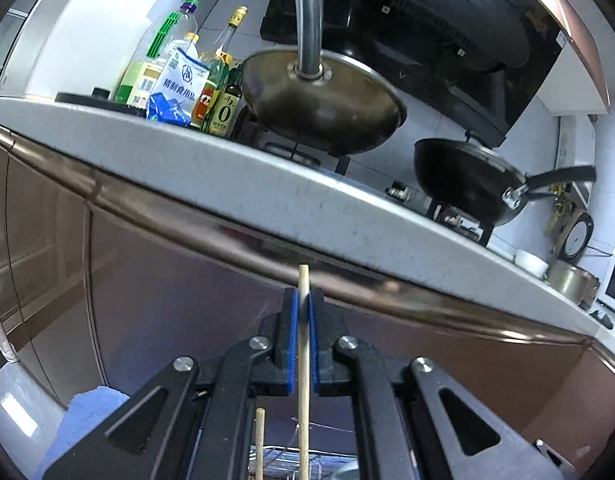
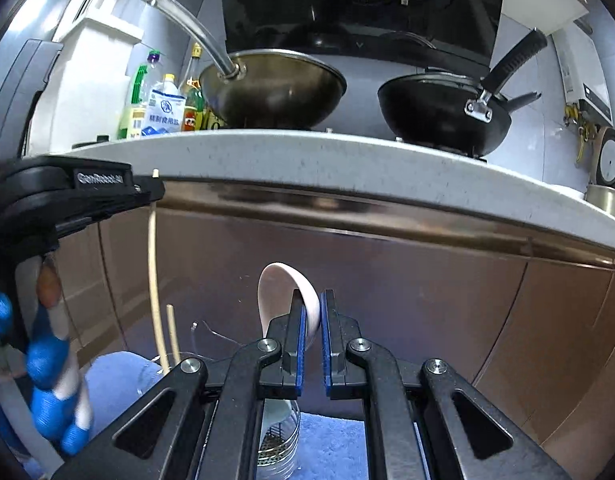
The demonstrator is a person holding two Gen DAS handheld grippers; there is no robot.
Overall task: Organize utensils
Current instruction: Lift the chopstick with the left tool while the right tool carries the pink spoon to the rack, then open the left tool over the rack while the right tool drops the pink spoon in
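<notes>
Two tools are seen: a chopstick [image 1: 303, 344] is clamped upright by the left tool [image 1: 303, 312], a white spoon [image 2: 285, 300] by the right tool [image 2: 312, 316]

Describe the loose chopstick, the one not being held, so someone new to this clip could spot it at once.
Start below the grey countertop, in front of the brown cabinet fronts, where the left hand-held gripper holds a long chopstick upright. Just right of it stands the loose chopstick. Its top ends far lower, and nothing grips it.
</notes>
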